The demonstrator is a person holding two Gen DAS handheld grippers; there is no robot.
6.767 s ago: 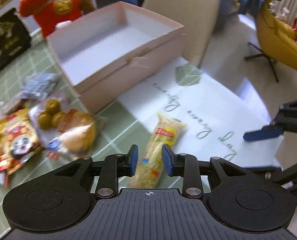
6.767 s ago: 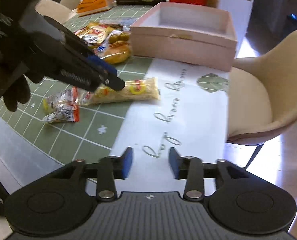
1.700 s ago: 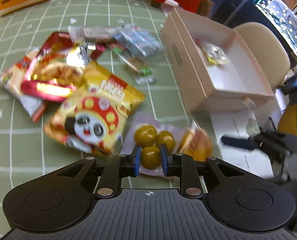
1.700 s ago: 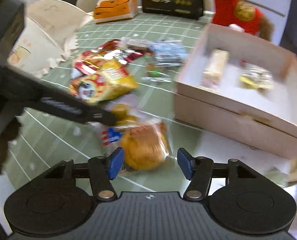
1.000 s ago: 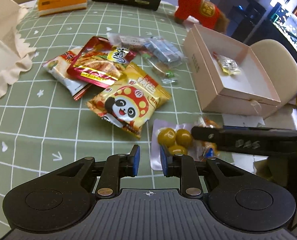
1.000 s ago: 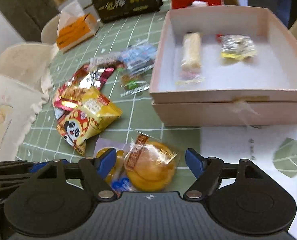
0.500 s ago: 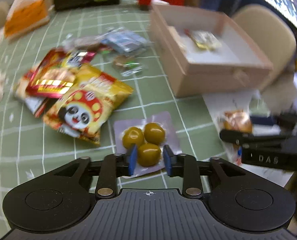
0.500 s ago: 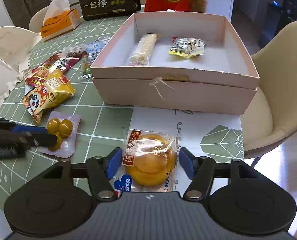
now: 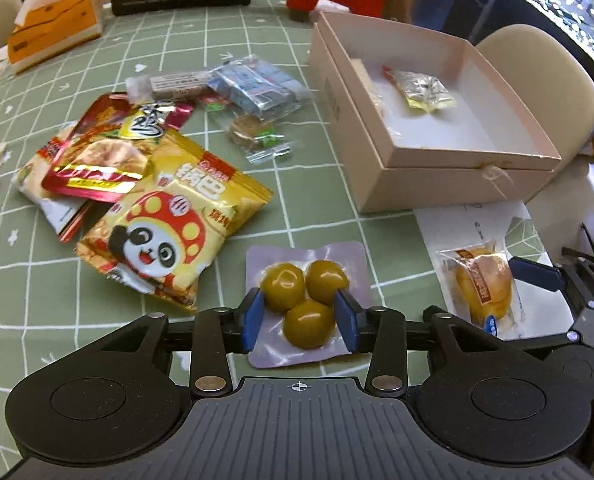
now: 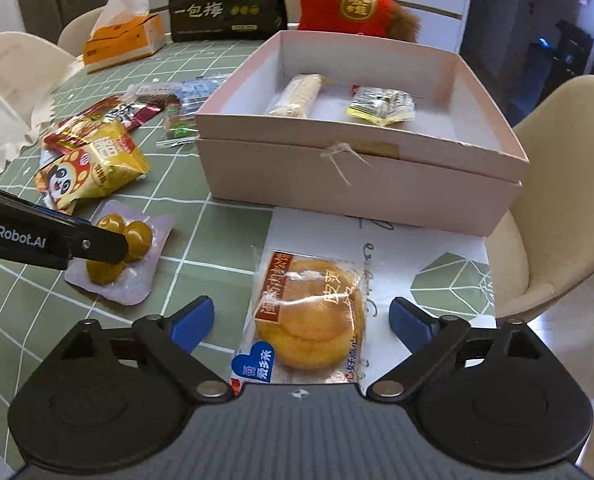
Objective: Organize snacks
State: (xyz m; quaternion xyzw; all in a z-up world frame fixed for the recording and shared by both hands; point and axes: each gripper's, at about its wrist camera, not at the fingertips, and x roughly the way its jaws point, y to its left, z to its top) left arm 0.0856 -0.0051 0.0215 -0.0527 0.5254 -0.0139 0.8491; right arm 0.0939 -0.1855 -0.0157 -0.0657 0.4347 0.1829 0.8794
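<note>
Over the green table (image 9: 37,320), left tool (image 9: 299,314) tilted down, opening around olive pack (image 9: 305,300), right tool (image 10: 301,320) widening beside bun packet (image 10: 309,320)

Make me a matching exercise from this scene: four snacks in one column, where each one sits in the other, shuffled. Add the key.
Things:
1. olive pack
2. bun
3. panda bag
4. foil packet

Places:
A. inside the pink box
B. on the white sheet, between the right tongs
C. on the green cloth, partly over a red bag
D. on the green cloth, between the left tongs

Pairs: 1-D, 2-B, 3-C, 4-A
</note>
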